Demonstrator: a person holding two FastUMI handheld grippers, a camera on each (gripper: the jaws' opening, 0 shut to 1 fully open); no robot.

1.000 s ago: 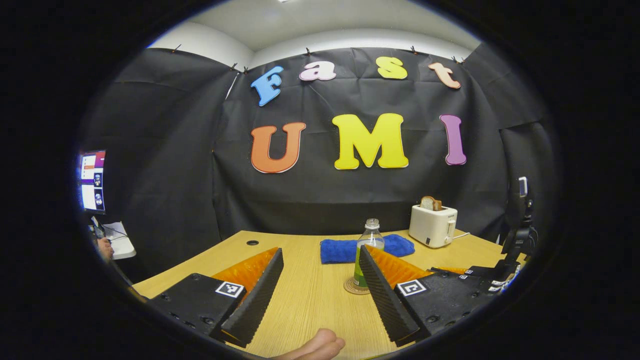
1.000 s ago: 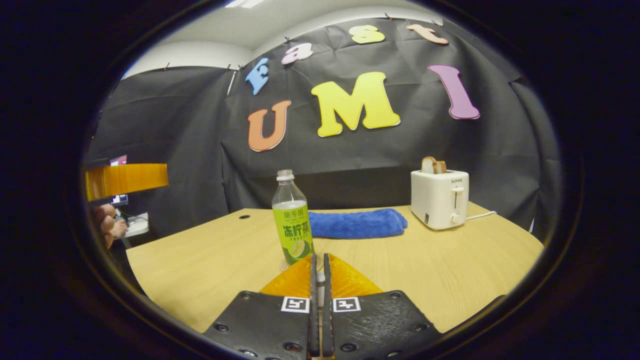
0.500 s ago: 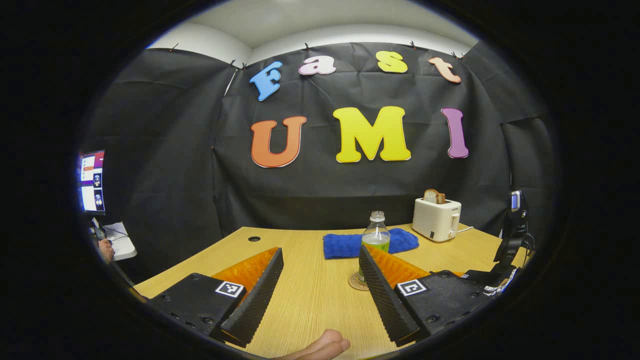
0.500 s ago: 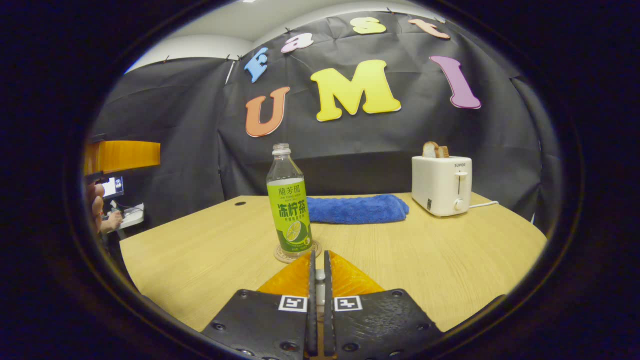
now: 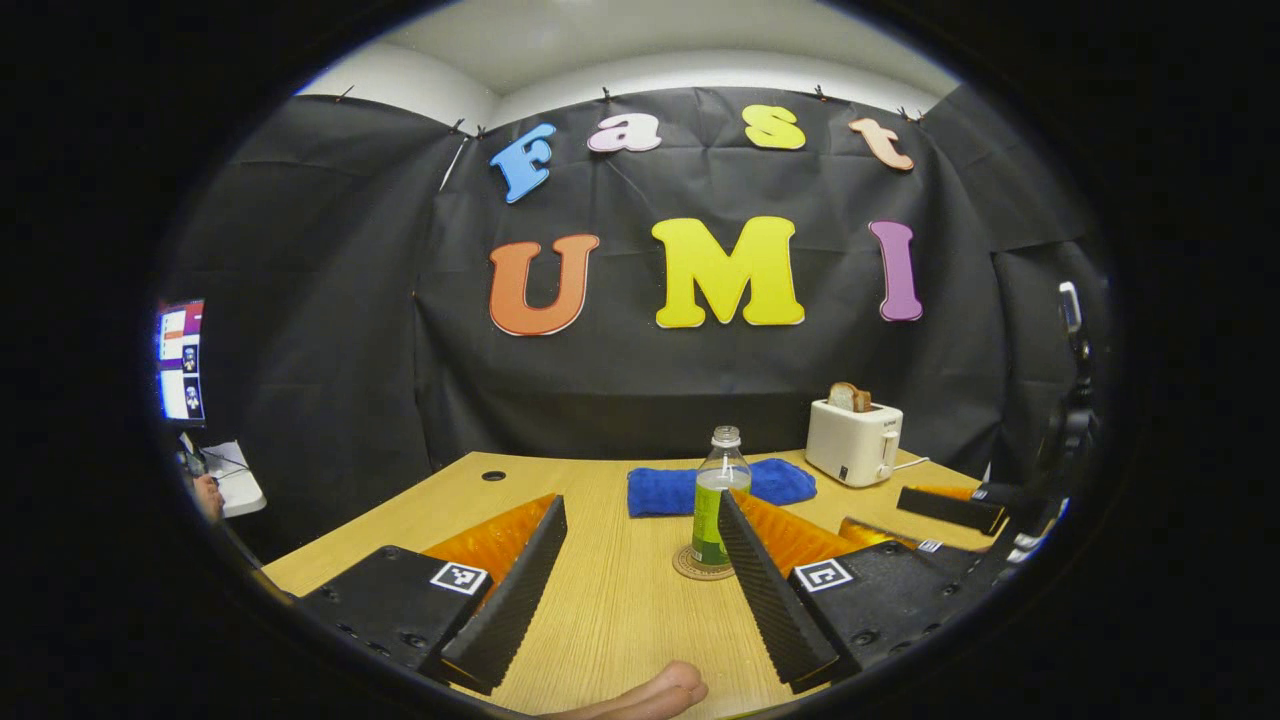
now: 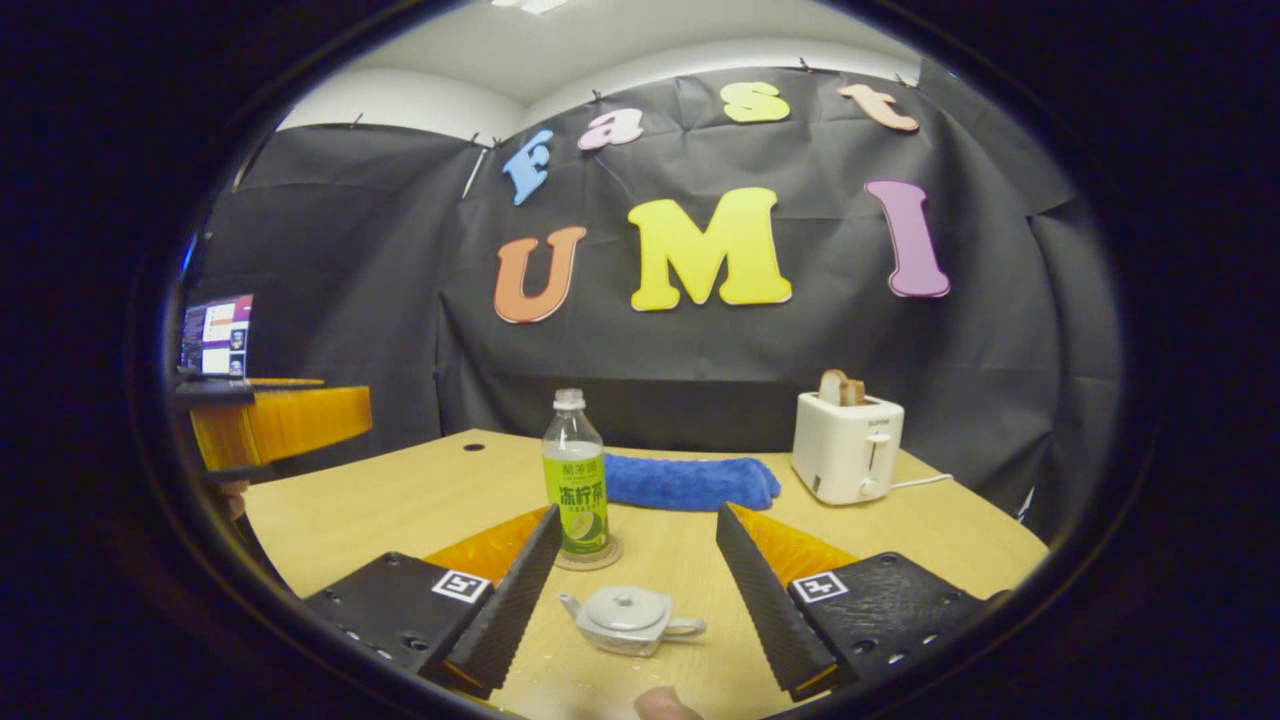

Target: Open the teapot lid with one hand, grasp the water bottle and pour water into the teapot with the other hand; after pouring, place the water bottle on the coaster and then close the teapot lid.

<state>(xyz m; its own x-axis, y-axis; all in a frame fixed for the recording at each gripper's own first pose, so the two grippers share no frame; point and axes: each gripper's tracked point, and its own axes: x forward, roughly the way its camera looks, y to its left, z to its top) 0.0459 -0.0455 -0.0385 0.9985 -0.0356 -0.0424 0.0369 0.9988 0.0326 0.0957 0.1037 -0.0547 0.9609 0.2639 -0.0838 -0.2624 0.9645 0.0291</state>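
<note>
On the desk (image 6: 920, 530) the bottle (image 6: 575, 475) stands upright on the coaster (image 6: 590, 556). The teapot (image 6: 628, 618), lid (image 6: 627, 605) on, sits before the bottle, nearer the camera, between the spread fingers of the right hand-held gripper (image 6: 630, 600). The towel (image 6: 690, 482) lies behind the bottle, to its right. The toaster (image 6: 846, 455) stands right of the towel, bread (image 6: 838, 388) in its slots. A screen (image 6: 217, 334) is at far left, off the desk.
</note>
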